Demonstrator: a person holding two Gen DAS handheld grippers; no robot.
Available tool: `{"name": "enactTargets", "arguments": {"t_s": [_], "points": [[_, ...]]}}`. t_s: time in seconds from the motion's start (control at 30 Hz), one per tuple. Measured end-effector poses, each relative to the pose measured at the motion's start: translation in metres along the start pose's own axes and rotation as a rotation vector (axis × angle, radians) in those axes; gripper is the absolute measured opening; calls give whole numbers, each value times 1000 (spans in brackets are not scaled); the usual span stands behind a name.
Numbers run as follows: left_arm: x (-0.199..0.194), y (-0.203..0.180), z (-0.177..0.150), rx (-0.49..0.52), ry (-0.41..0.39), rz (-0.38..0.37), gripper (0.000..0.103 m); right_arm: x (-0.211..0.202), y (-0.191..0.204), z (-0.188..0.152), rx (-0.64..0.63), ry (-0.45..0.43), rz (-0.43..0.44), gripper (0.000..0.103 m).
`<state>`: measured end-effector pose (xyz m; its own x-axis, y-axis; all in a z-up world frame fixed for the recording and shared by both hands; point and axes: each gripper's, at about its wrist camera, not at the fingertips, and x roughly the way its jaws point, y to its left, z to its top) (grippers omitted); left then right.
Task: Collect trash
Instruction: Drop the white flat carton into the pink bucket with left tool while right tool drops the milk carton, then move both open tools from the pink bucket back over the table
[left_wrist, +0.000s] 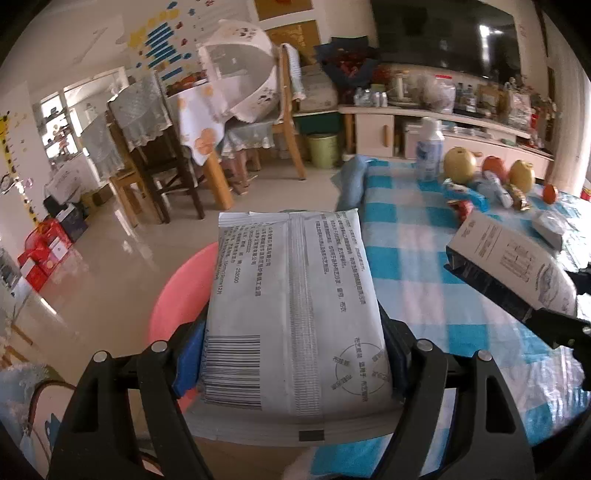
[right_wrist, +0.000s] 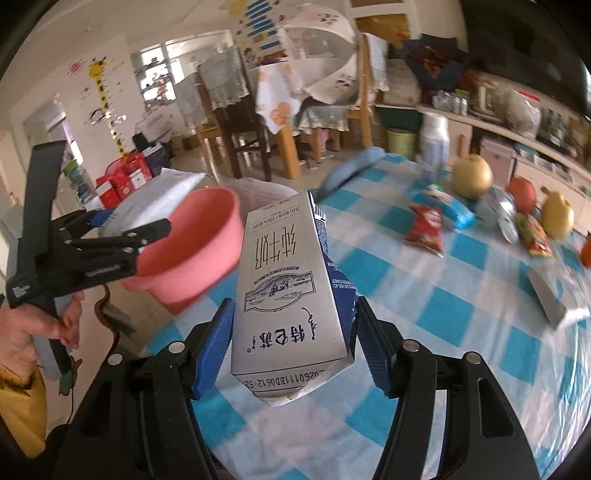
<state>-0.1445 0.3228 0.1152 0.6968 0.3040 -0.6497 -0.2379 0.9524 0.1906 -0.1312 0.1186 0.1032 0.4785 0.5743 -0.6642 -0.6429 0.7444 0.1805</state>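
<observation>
In the left wrist view, the left gripper (left_wrist: 295, 354) was clamped on a white packet (left_wrist: 295, 314), held above a pink basin (left_wrist: 181, 295) beside the checked table (left_wrist: 424, 258). In the right wrist view, the right gripper (right_wrist: 291, 343) gripped a milk carton (right_wrist: 284, 288) over the table's edge, near the basin (right_wrist: 192, 243).

This is a lived-in family home, a combined living and dining room. Ahead of the claw stands a dining table (left_wrist: 199, 122) under a cloth, with wooden chairs (left_wrist: 147, 147) draped in lace. To the right a dark television (left_wrist: 443, 33) hangs over a cluttered low cabinet (left_wrist: 388, 125). Children's stickers and a giraffe height chart (right_wrist: 107, 99) decorate the wall on the left, and fruit (left_wrist: 459, 165) lies on a blue checked tablecloth (left_wrist: 424, 258) close by.
</observation>
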Motion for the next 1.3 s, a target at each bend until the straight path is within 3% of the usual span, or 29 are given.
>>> {"name": "enactTargets", "arguments": {"t_s": [0.47, 0.7, 0.73, 0.8, 0.9, 1.3], "points": [[30, 53, -17, -98, 56, 37, 78, 64, 84, 60, -144, 24, 67, 65], [45, 67, -25, -126, 83, 56, 80, 102, 105, 73, -169, 47, 53, 66], [47, 68, -24, -128, 85, 59, 82, 104, 106, 73, -170, 47, 42, 67], [47, 71, -26, -135, 77, 72, 83, 107, 105, 70, -162, 44, 22, 84], [47, 75, -27, -139, 74, 89, 88, 104, 100, 64, -157, 31, 7, 85], [32, 65, -20, -124, 48, 129, 92, 73, 71, 42, -93, -7, -65, 90]]}}
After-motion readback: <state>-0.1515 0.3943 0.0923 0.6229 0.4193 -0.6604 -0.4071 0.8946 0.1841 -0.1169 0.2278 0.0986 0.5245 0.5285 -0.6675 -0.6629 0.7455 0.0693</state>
